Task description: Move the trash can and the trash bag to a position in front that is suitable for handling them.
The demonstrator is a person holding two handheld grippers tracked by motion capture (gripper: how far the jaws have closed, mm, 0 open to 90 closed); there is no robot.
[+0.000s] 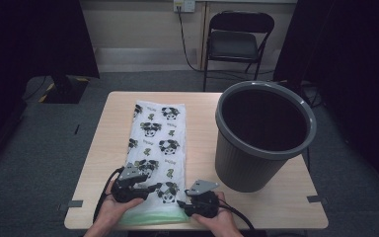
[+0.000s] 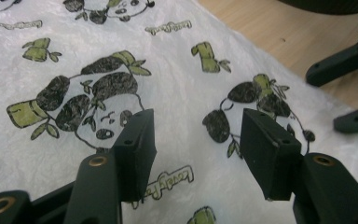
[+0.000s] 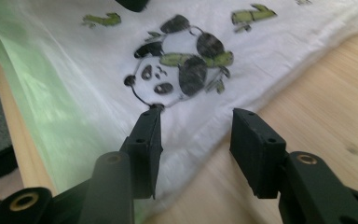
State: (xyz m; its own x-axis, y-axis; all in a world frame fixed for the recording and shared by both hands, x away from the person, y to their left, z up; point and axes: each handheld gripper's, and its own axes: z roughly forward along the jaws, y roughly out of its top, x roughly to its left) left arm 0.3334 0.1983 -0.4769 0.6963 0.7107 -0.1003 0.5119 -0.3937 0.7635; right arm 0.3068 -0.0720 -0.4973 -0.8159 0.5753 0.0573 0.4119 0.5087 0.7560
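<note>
A white plastic bag printed with pandas and green bamboo lies flat on the wooden table, its green band at the near edge. My left gripper hovers over the bag's near left part, jaws open with only the panda print between them. My right gripper is at the bag's near right corner, open, one finger over the bag's edge and the other over bare wood. The right gripper's jaws also show at the right edge of the left gripper view.
A grey ribbed waste bin stands upright on the table's right half, close to the bag. A black folding chair stands on the floor behind the table. A cable hangs from a wall socket.
</note>
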